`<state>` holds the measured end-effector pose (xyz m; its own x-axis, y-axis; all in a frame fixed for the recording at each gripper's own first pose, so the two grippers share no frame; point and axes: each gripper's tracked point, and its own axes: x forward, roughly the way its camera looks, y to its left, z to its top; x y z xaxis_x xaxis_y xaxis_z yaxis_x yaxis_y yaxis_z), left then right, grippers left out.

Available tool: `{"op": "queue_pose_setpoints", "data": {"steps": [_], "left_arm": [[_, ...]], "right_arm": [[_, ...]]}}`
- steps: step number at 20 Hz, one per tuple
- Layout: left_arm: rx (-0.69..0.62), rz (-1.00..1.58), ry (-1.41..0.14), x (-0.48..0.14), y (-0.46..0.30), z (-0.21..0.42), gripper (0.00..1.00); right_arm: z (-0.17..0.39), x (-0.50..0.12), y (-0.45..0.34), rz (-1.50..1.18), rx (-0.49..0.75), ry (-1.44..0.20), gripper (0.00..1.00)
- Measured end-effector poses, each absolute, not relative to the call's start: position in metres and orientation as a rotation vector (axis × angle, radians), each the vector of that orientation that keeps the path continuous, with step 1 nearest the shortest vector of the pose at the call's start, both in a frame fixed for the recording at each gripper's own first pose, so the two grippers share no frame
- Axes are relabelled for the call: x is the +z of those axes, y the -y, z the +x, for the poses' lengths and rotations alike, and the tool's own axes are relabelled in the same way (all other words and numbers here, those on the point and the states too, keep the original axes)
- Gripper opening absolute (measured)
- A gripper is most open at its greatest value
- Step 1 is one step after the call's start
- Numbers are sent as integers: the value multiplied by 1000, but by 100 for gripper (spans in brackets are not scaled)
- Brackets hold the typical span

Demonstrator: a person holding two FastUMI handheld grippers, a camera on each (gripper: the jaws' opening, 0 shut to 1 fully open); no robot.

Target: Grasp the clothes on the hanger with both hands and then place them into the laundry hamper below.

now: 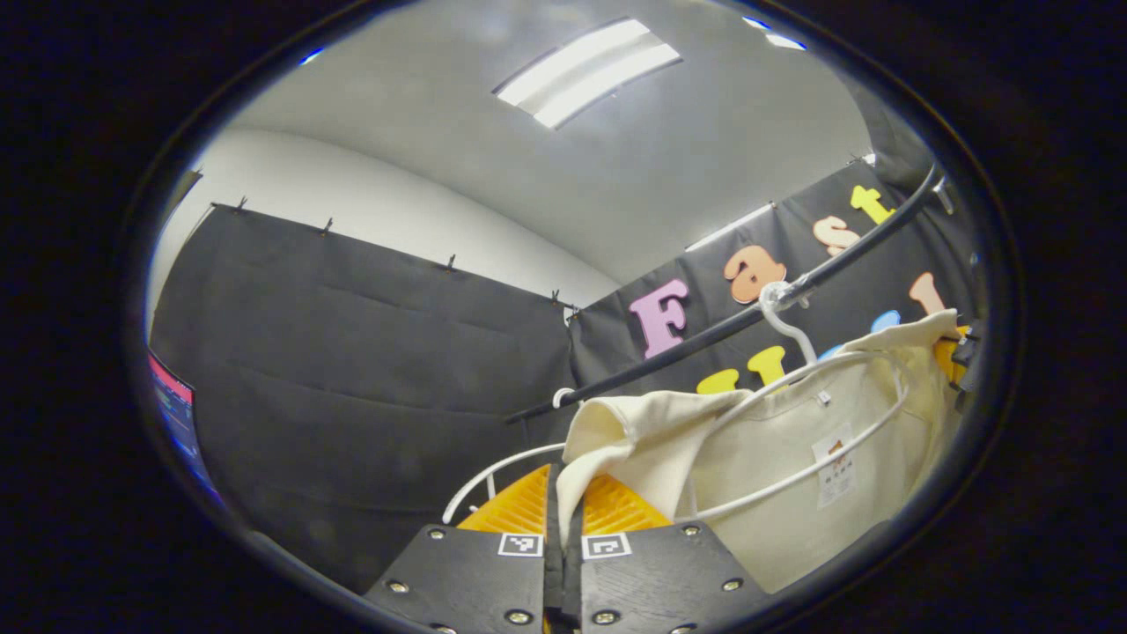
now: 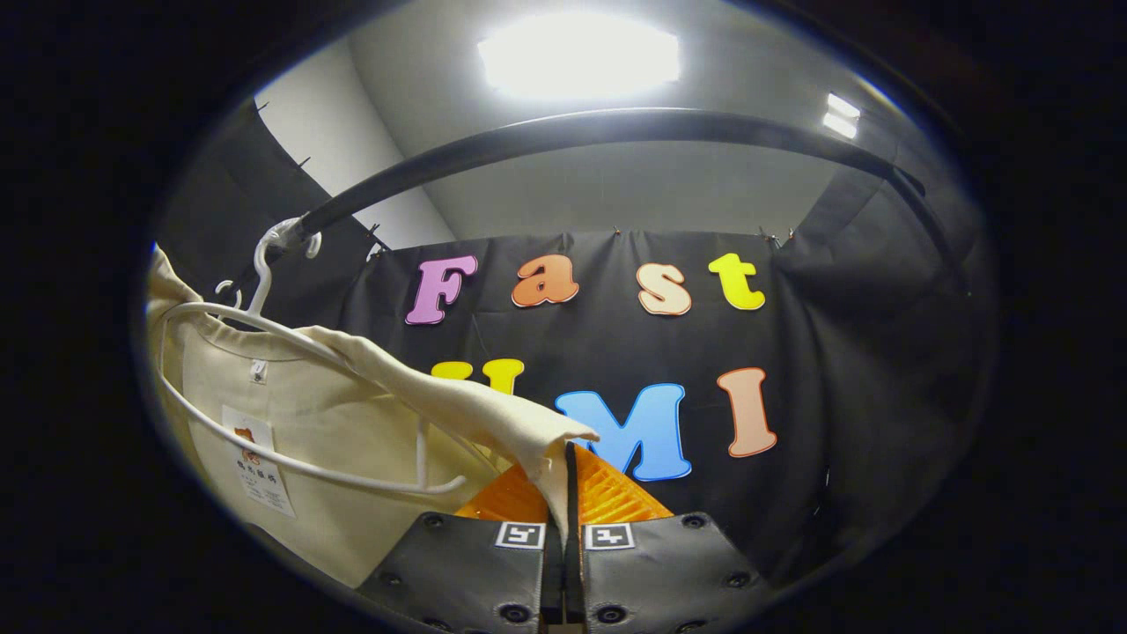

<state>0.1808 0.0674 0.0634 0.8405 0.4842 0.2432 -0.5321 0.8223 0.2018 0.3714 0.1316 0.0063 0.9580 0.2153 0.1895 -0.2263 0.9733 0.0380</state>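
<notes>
Left gripper view: the left gripper (image 1: 563, 515) is pinching a fold of the cream shirt (image 1: 792, 440) between its orange fingers (image 1: 515, 506), which are pressing together with cloth between them. The shirt is spreading up and to the right of the tongs, hanging on a white hanger (image 1: 819, 405) whose hook is sitting over the black rail (image 1: 704, 335).

Right gripper view: the right gripper (image 2: 563, 493) is clamping the other shoulder of the shirt (image 2: 308, 431), both fingers (image 2: 616, 497) closing on a peak of fabric. The garment is lying up and left of the tongs, on the hanger (image 2: 264, 264), under the rail (image 2: 616, 128).

The shirt is plain cream, with a white label (image 2: 260, 471) inside the neck. Its lower part is being cut off at each view's edge, and the label's print is too small to make out.
</notes>
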Motion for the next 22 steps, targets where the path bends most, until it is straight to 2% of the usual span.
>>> {"op": "queue_pose_setpoints", "data": {"steps": [11, 18, 22], "left_arm": [[489, 255, 239, 79, -103, 224, 1], [434, 185, 218, 66, -129, 256, 1], [420, 153, 206, 50, -132, 261, 1]], "right_arm": [[423, 3, -150, 127, 255, 179, 2], [452, -23, -192, 255, 404, 56, 2], [455, -40, -200, 265, 433, 20, 1]]}}
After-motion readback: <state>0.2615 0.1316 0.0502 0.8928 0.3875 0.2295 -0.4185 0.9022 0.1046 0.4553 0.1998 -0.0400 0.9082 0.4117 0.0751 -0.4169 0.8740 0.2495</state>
